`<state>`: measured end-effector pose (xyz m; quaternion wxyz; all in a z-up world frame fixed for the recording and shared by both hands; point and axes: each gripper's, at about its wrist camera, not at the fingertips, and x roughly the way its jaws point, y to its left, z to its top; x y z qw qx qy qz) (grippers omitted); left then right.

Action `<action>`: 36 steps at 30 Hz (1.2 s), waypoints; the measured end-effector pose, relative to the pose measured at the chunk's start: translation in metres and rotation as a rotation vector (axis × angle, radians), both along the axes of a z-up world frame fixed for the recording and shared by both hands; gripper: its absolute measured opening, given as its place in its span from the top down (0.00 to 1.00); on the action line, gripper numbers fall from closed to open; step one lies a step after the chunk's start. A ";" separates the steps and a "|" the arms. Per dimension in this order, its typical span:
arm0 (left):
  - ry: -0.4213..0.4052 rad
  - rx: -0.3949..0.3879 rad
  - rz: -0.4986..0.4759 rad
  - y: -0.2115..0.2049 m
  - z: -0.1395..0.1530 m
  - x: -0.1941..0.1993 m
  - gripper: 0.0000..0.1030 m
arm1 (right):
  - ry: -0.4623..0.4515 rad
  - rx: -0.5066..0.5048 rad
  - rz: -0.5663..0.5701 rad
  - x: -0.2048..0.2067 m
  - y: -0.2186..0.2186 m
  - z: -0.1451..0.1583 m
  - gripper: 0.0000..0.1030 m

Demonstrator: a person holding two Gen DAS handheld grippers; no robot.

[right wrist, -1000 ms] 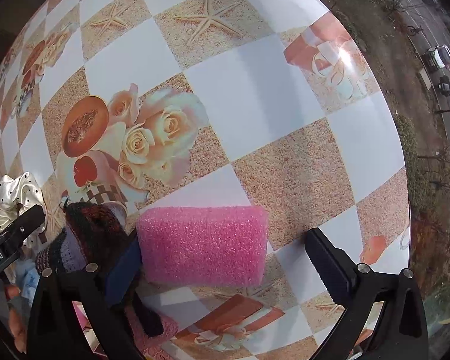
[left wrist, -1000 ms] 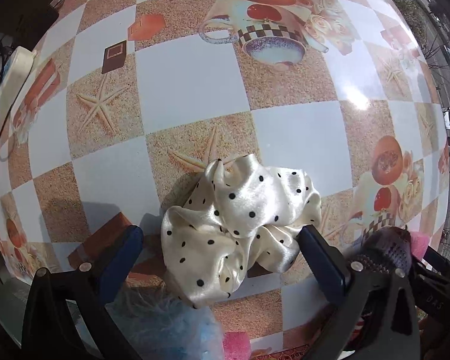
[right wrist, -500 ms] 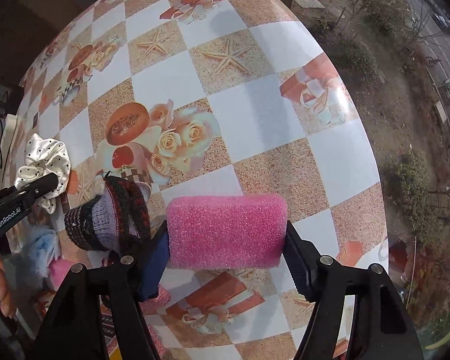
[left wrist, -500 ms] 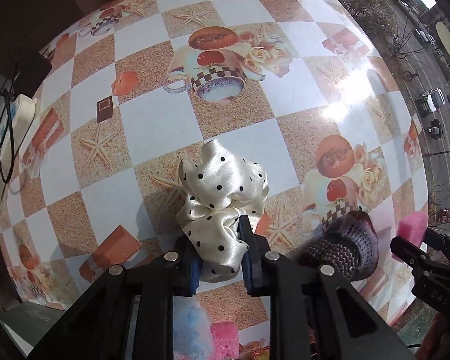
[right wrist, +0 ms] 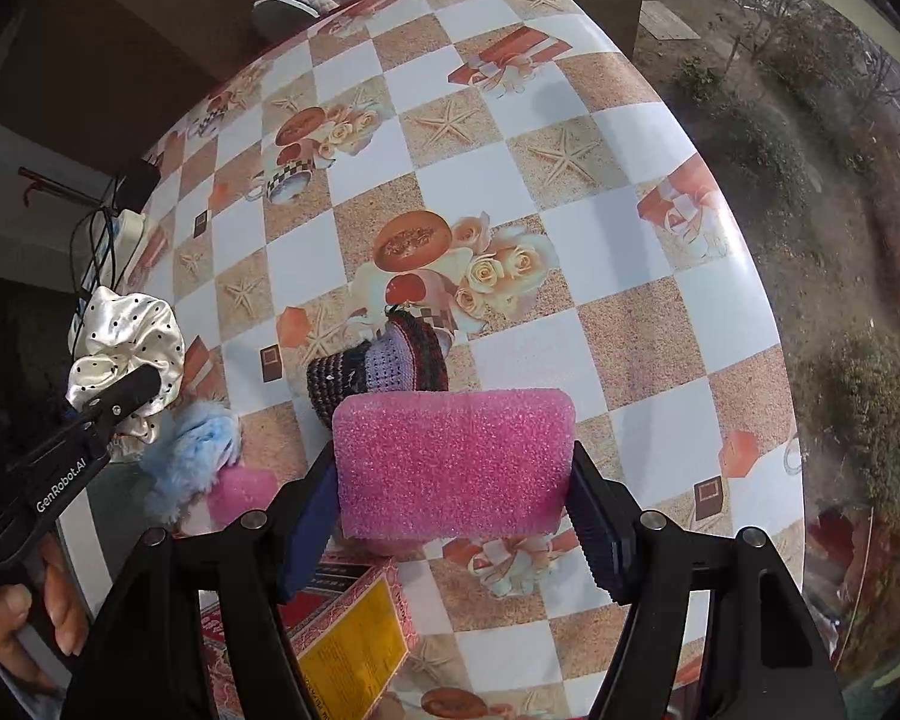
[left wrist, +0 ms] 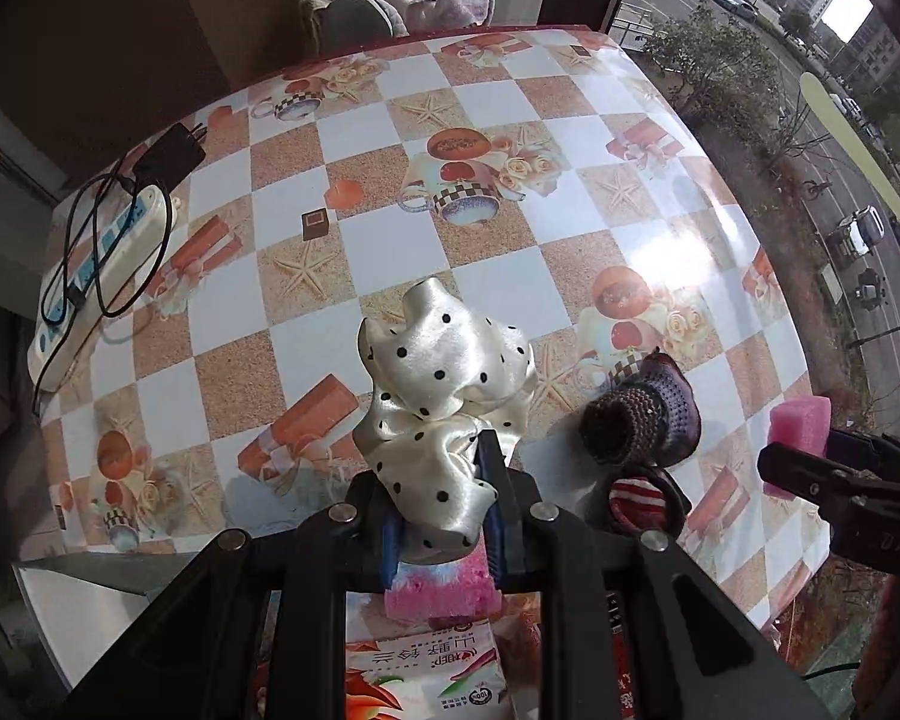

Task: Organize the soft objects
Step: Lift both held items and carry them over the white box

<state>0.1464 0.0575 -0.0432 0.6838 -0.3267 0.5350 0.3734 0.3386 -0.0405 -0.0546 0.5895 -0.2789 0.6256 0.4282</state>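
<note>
Cream satin, black-dotted: the scrunchie (left wrist: 444, 414) is bunching between the fingers of the left claw (left wrist: 441, 516), which is pinching it clear above the desk (left wrist: 570, 276). The right claw (right wrist: 453, 516) is squeezing a pink sponge (right wrist: 453, 462) by its two ends, also raised. Judging by this, both hands are carrying out the lift-and-carry step. Behind and below the claws, a knitted pouch (right wrist: 384, 366), a blue fluffy piece (right wrist: 192, 456) and another pink sponge (right wrist: 243, 492) are waiting. Next, each claw is needing a gathering spot to release over.
</note>
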 end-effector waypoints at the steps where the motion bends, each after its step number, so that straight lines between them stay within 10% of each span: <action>1: -0.003 0.000 0.003 -0.005 0.003 -0.006 0.77 | -0.001 0.005 0.007 -0.004 0.000 0.003 0.31; 23: -0.024 0.052 0.100 -0.100 0.062 -0.124 0.76 | -0.060 0.115 0.191 -0.120 -0.019 0.084 0.31; 36: -0.022 0.055 0.223 -0.127 0.065 -0.192 0.76 | -0.051 0.075 0.394 -0.214 -0.029 0.079 0.31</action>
